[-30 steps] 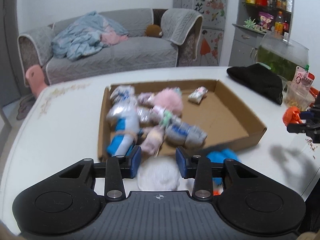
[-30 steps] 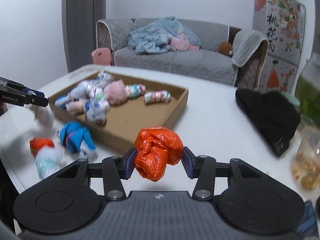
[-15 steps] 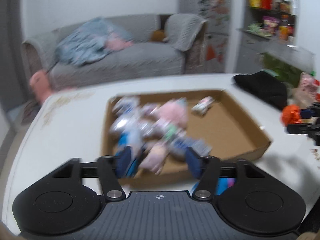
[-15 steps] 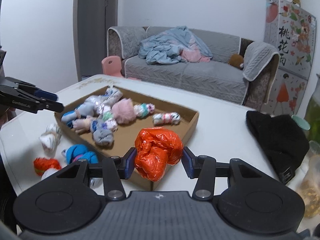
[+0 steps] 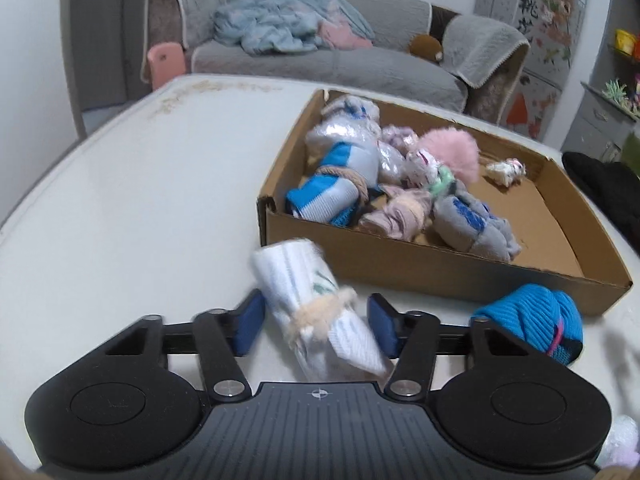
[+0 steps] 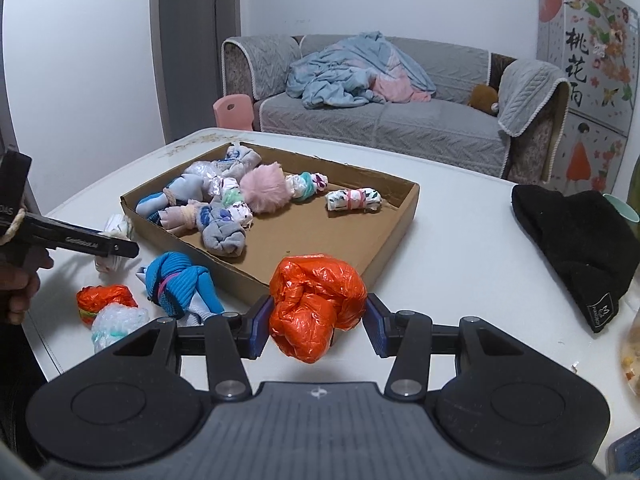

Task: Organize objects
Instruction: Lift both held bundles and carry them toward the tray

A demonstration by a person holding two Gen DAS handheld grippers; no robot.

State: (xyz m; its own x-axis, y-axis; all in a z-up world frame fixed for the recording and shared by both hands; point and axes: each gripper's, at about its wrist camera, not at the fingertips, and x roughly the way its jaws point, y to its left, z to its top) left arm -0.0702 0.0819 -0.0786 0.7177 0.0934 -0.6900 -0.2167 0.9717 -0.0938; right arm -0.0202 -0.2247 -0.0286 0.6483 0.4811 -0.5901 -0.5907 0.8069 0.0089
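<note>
Large black Chinese characters (image 6: 577, 65) mark the cabinet at upper right. The right gripper (image 6: 317, 322) clamps an orange bag (image 6: 316, 304); the left gripper (image 5: 316, 325), jaws apart, straddles a white roll (image 5: 316, 312) beside the cardboard tray (image 5: 440, 268).

The tabletop (image 5: 132, 184) is white, the cardboard tray (image 6: 344, 236) plain brown. A bright orange plastic bundle (image 6: 316, 304) sits between blue-padded fingers (image 6: 260, 326) on black frames. A white rolled sock (image 5: 316, 304) carries faint green print and a beige tie. A blue knit bundle (image 5: 532, 324) has a pink band. A pink fluffy ball (image 6: 266, 188) lies among grey, white and blue sock rolls. The beanie (image 6: 576, 240) is black, the sofa (image 6: 400, 120) grey.
</note>
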